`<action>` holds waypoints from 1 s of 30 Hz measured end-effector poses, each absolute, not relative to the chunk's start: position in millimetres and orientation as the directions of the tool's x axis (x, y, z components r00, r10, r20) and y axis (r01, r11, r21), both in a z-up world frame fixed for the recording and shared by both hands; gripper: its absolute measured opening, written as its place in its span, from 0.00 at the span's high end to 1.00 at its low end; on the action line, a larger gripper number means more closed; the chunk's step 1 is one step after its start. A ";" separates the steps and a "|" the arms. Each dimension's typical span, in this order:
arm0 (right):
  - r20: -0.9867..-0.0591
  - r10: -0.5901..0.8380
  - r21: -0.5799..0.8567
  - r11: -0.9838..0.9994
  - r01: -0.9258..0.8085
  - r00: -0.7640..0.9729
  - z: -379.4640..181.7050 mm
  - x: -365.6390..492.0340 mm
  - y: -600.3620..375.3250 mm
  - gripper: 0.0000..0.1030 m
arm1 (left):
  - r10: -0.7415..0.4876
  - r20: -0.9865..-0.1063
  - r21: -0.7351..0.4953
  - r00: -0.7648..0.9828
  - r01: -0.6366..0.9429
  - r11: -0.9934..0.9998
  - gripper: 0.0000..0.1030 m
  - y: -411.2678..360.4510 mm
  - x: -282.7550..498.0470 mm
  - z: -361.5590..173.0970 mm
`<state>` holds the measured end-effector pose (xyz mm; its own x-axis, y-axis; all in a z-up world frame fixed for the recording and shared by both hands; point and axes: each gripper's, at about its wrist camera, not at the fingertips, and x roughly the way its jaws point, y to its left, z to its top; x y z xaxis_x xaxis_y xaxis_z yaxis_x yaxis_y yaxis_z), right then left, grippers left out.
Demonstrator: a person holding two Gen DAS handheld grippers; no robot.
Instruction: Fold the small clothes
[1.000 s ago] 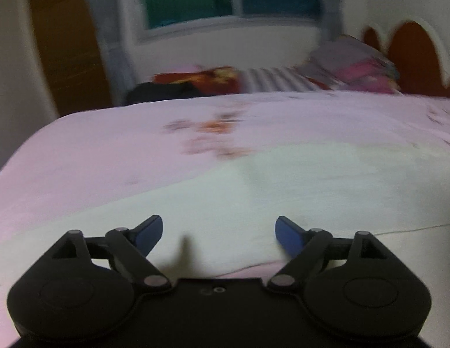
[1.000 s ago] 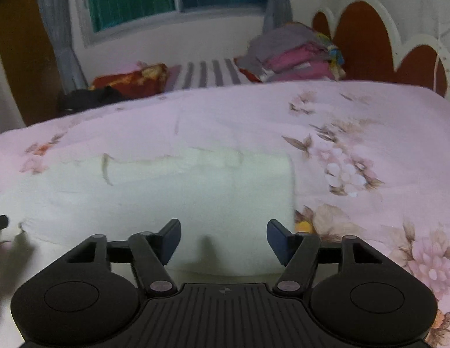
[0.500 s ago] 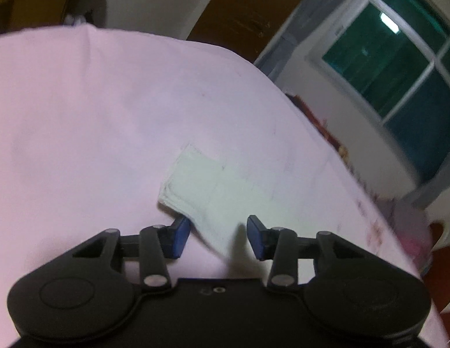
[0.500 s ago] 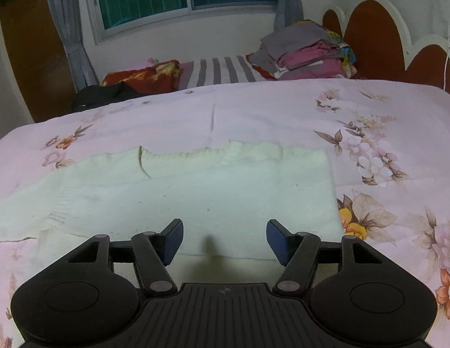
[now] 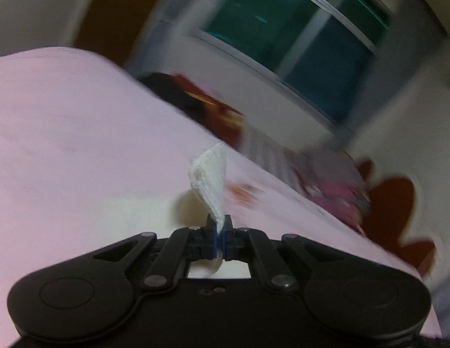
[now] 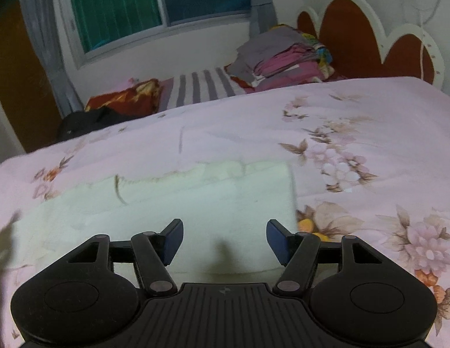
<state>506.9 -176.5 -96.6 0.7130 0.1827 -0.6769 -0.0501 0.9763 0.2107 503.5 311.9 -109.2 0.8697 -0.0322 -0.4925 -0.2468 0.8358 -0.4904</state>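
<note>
Left wrist view: left gripper [image 5: 220, 233], fingers clamped on a corner of the cream garment [image 5: 211, 177] — the pinched tip stands up from the fingers, lifted off the pink bed sheet [image 5: 65, 133]; view blurred. Right wrist view: right gripper [image 6: 224, 239], fingers wide apart, holding nothing, poised at the garment's near edge. The garment lies flat on the bed, long axis left to right, directly ahead of the right fingers. Judgement: the left holds the corner to carry across.

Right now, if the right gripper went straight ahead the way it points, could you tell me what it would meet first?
Probably the cream knit garment on the pink floral bedspread. The open right gripper points over it; its height above it is unclear.
</note>
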 end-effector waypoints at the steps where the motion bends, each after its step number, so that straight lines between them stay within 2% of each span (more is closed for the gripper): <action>1: -0.672 0.185 0.230 0.973 -0.036 0.717 -96.7 508.7 -183.8 0.38 | -0.069 -0.496 -0.480 0.865 -0.207 0.852 0.98 288.2 515.2 -107.3; 7: -0.652 0.213 0.297 0.955 -0.014 0.728 -99.5 515.8 -212.5 0.38 | -0.237 -0.554 -0.423 0.798 -0.025 0.906 0.98 156.5 559.1 -104.4; 17: -0.652 0.223 0.370 0.928 0.047 0.725 -111.7 513.1 -273.3 0.38 | -0.290 -0.644 -0.247 0.708 0.167 0.955 0.98 9.7 555.7 -127.0; 21: -0.656 0.217 0.377 0.924 0.065 0.723 -113.7 511.3 -289.8 0.38 | -0.314 -0.679 -0.235 0.664 0.209 0.949 0.95 -27.0 551.3 -143.7; 23: -0.656 0.216 0.380 0.923 0.069 0.723 -113.4 510.8 -295.0 0.38 | -0.339 -0.715 -0.260 0.611 0.218 0.941 0.67 -43.2 559.5 -157.6; 25: -0.659 0.213 0.378 0.923 0.072 0.721 -112.9 510.9 -296.3 0.38 | -0.347 -0.701 -0.245 0.624 0.247 0.938 0.52 -56.4 558.1 -162.4; 27: -0.662 0.222 0.377 0.924 0.063 0.716 -110.8 512.5 -294.3 0.38 | -0.326 -0.696 -0.208 0.640 0.254 0.944 0.52 -54.0 546.8 -153.3; 30: -0.654 0.259 0.388 0.921 0.022 0.711 -106.2 519.7 -284.9 0.38 | -0.268 -0.645 -0.148 0.716 0.227 0.963 0.51 -18.2 524.6 -131.2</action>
